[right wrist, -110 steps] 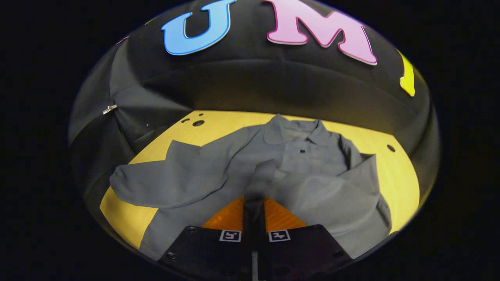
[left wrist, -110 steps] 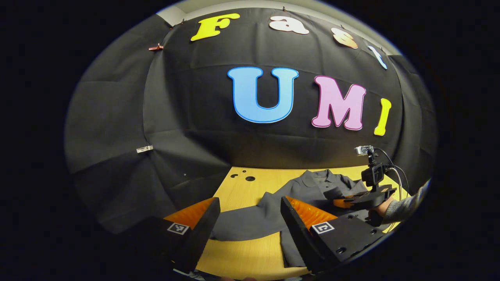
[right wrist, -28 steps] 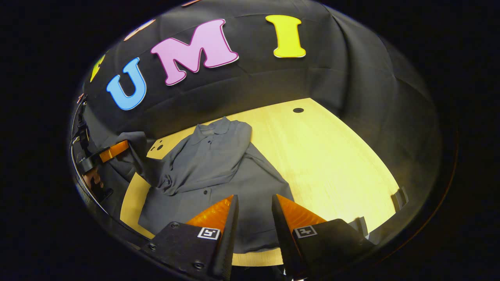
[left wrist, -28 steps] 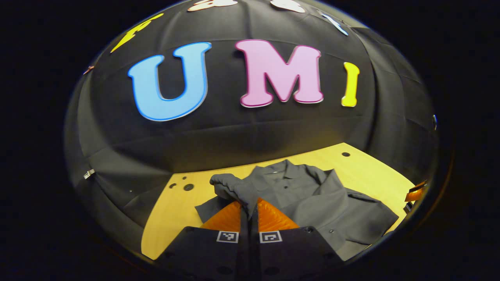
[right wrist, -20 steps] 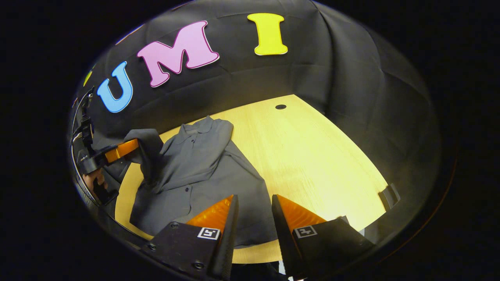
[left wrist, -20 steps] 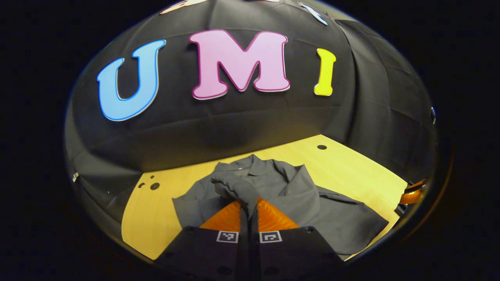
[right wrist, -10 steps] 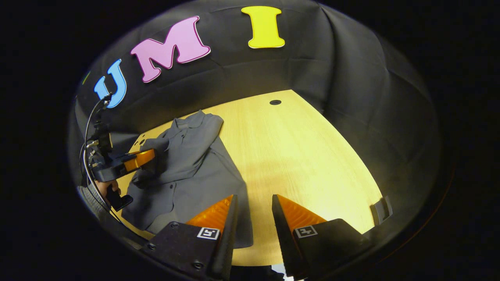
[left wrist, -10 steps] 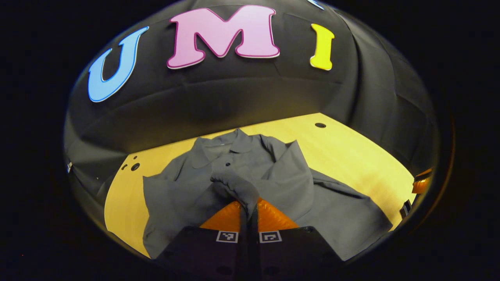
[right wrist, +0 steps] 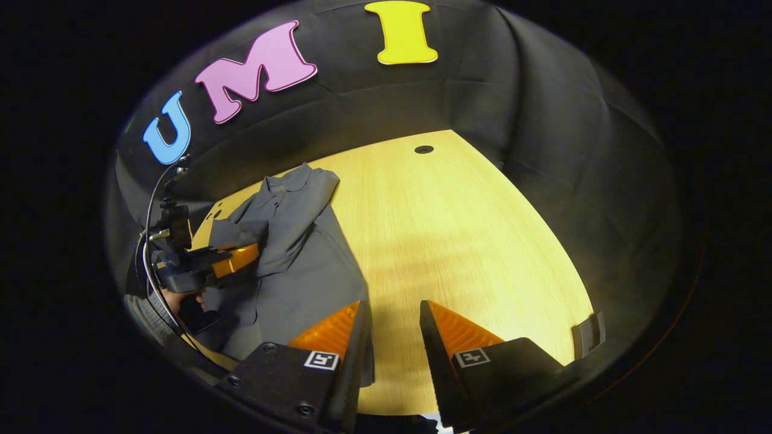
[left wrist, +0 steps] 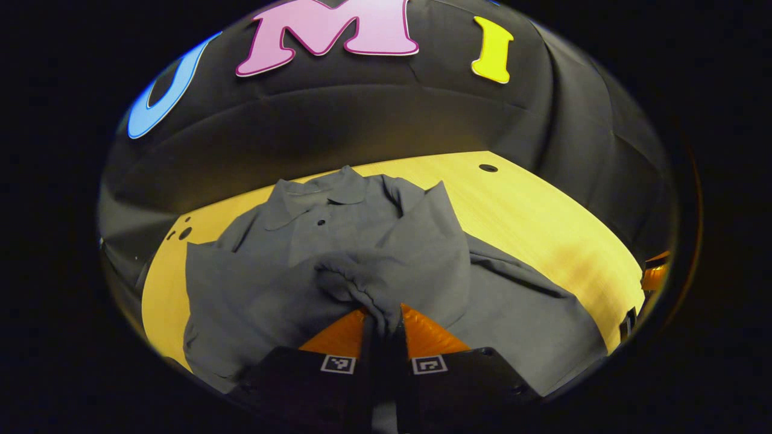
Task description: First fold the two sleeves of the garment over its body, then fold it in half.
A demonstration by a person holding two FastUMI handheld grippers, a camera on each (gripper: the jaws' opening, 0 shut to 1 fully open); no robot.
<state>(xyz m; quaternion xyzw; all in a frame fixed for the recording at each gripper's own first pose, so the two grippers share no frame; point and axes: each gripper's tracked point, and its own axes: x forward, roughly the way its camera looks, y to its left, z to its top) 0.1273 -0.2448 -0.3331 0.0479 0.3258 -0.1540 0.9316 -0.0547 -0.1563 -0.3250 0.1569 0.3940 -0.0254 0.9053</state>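
Now, on the left side of the left gripper view, a yellow wooden table (left wrist: 543, 217) with small dark holes (left wrist: 184, 232) near its far left corner, and on it a grey shirt (left wrist: 253, 289) spread flat, collar (left wrist: 319, 196) toward the black cloth wall (left wrist: 362, 120). At the middle bottom, the left gripper (left wrist: 382, 318) clamped tight on the cuff of the left sleeve (left wrist: 356, 283), bunched cloth pinched between both fingers, held over the shirt's chest (touching the body or a bit above it, cannot tell). Just to the right, the other sleeve (left wrist: 434, 241) already lying folded over the body. Further right, bare table with one more hole (left wrist: 488, 168). In the right gripper view, at the far left, the same left gripper (right wrist: 250, 256) seen from the side, with a hand (right wrist: 181, 298) on its handle and a cable (right wrist: 151, 205) rising from it. Beside it the grey shirt (right wrist: 301, 265) on the table's left part. At the bottom middle, the right gripper (right wrist: 392, 319) with fingers spread apart, grasping nothing, above the shirt's hem and the bare wood.
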